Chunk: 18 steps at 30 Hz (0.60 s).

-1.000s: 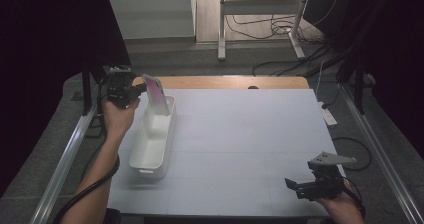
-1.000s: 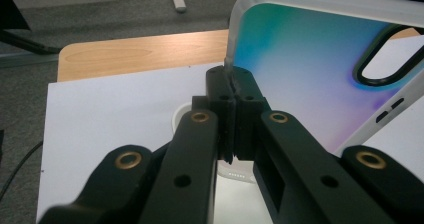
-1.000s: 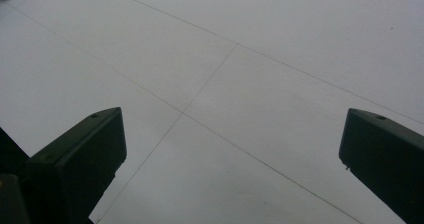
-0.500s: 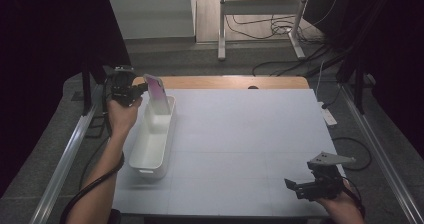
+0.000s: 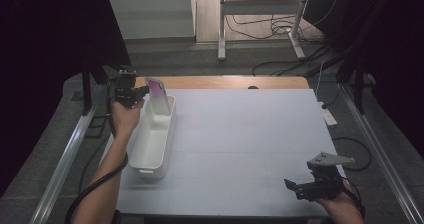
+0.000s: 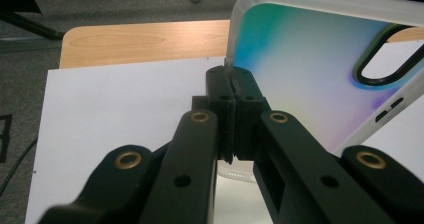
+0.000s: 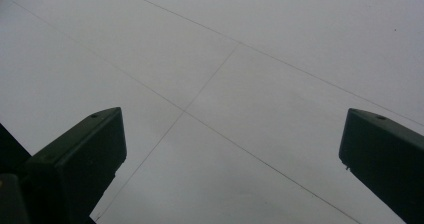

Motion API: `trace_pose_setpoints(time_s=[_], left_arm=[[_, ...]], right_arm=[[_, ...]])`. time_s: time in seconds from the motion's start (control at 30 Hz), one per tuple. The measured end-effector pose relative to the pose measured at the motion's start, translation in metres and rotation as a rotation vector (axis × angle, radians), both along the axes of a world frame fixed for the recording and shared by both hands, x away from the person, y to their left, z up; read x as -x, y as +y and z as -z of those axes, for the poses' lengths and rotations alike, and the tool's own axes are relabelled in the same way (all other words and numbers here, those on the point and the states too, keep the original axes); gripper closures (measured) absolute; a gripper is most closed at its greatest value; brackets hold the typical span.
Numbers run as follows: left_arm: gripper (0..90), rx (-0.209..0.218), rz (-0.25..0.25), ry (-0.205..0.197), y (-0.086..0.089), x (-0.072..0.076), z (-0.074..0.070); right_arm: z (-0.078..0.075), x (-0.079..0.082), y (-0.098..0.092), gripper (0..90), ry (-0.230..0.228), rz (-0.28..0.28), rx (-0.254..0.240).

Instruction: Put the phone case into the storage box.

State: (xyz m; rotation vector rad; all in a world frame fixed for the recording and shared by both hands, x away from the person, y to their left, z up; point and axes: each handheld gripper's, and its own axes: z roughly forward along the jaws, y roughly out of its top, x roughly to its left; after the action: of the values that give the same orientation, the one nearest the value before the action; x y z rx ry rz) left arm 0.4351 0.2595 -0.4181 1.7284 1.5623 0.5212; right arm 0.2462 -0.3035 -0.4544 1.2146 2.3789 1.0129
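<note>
**A:** Phone case (image 5: 158, 95) first — where does it sit from the left claw (image 5: 141, 91)?

**B:** Right at its tip. In the left claw view the two black jaws stand pressed together on the frosted edge of the case (image 6: 310, 79), pinching it by one long side near a corner. The rest of the case runs out to the right of the claw and upward, its coloured back facing the camera, with the camera cut-out at the far end.

**A:** And its long axis?

**B:** From the high view it stands nearly upright, leaning a little, its lower end down inside the far end of the white bin (image 5: 145, 154). So the long axis runs up and down, across the direction the claw points.

**A:** The bin lies which way?

**B:** Its length runs from just below the claw back toward the person, along the left side of the counter (image 5: 250, 134). The case is tall, the bin long, so I judge the coming move calls for tipping the case over until its length follows the bin's, then letting go.

**A:** Could the other hand help?

**B:** Hardly. The right claw (image 5: 300, 186) rests well apart, at the near right corner of the counter, its jaws spread wide with nothing between them; its own view looks down at bare white surface (image 7: 225, 84). The left claw is the one on the case.
</note>
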Motion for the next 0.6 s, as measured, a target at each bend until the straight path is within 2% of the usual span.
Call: trace_pose_setpoints(time_s=[0.6], left_arm=[[88.3, -0.018, -0.018, 0.037, -0.003, -0.007, 0.023]], right_arm=[[0.001, 0.000, 0.001, 0.0, -0.002, -0.007, 0.010]])
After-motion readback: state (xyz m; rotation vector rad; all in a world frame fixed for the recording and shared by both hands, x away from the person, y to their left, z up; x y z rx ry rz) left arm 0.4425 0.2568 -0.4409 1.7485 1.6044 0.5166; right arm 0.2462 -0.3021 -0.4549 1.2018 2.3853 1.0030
